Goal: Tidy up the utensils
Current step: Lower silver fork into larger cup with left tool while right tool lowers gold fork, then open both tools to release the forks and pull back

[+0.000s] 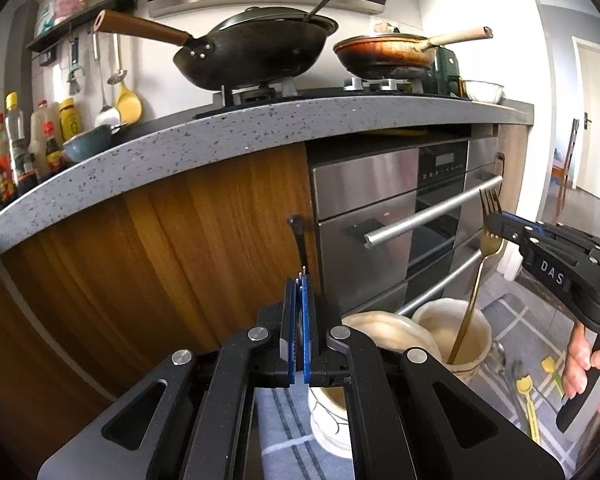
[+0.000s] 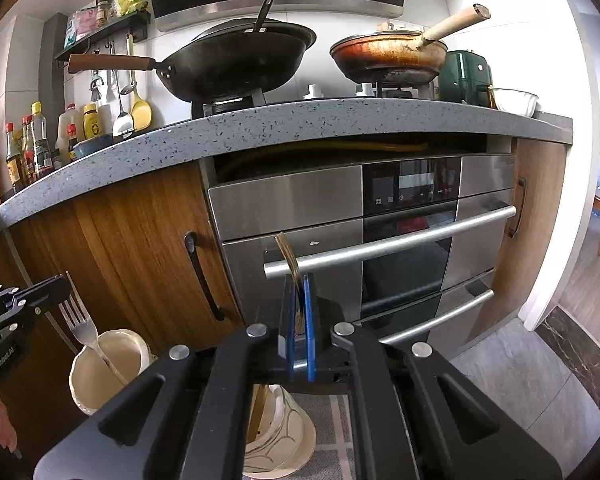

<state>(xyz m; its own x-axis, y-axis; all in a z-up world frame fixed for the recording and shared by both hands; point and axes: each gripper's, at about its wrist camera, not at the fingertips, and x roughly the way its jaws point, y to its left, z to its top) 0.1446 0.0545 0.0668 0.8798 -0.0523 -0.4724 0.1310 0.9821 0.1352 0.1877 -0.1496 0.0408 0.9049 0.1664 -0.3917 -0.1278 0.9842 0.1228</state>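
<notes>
Gleaming gold fork upright over cream cup, silver fork opposite

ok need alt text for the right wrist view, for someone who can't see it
The right gripper is shut on a gold fork, tines up, its handle reaching down into a cream cup on the floor mat. At left, the left gripper holds a silver fork over a second cream cup, before a steel oven.

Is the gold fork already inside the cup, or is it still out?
Partly in. The gold fork has its handle end down inside the cream cup, while the right tongs grip it just below the tines.
</notes>
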